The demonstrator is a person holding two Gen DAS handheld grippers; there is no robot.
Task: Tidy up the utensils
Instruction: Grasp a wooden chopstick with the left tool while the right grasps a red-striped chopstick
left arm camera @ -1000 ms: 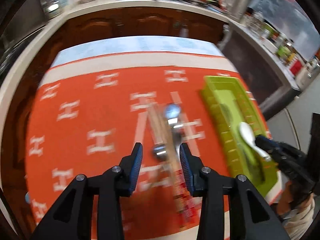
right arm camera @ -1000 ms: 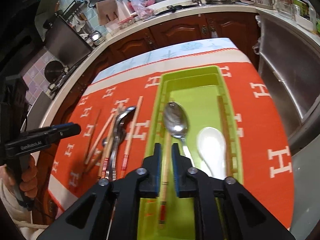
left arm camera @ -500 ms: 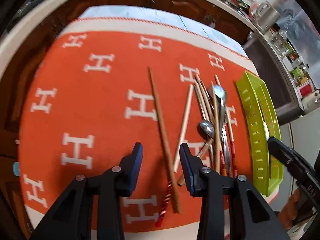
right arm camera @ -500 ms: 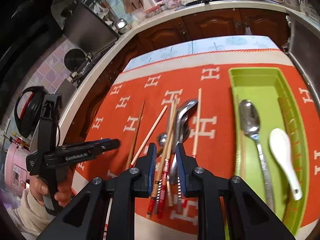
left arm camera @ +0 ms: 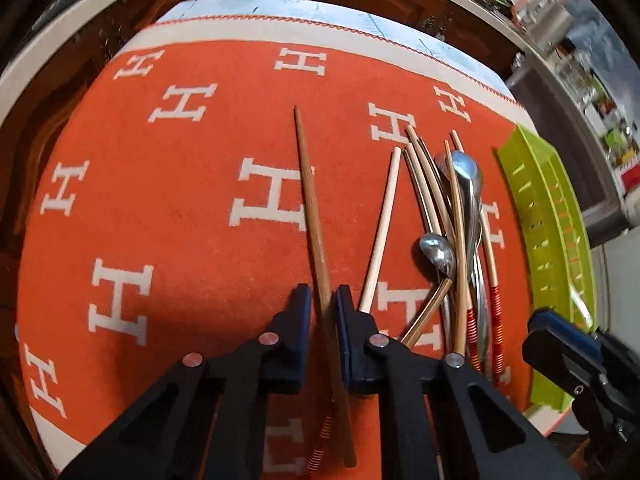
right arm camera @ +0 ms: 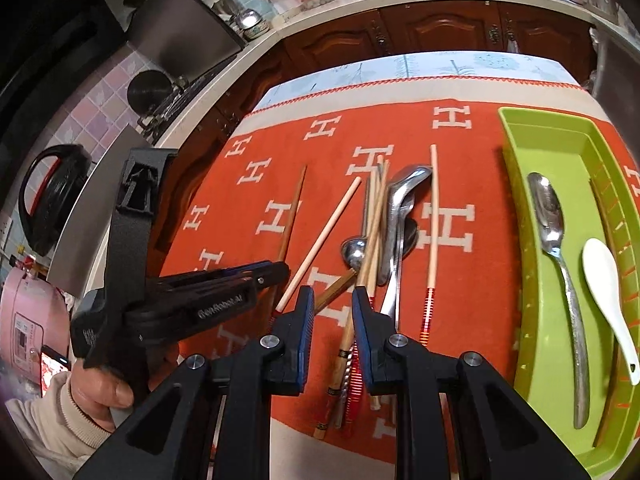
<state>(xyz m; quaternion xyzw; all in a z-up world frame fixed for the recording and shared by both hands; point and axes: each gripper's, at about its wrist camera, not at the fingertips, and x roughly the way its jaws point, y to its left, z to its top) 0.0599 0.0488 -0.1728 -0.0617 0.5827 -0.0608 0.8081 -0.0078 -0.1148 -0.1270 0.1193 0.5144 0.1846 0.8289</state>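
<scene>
- Tray, green, at the right edge of the orange cloth on the bench. Holds a steel spoon, a white spoon, and what looks like a brown chopstick along its far wall. Judged: about three pieces sorted.
- Still loose on the cloth: a pile of chopsticks mixed with a small ladle-like spoon and a larger steel spoon, left of the tray; one pale chopstick lies apart on the tray side; one dark chopstick lies alone on the far side.
- Left tool: jaws closing on the dark chopstick, pads against it near its thick end; stick not yet lifted off the cloth.
- Right tool: jaws narrowly spread, above the handle ends of the pile, nothing pinched.
- Estimate: early. Most pieces remain outside; the tangled pile is the bulk of the work left.
</scene>
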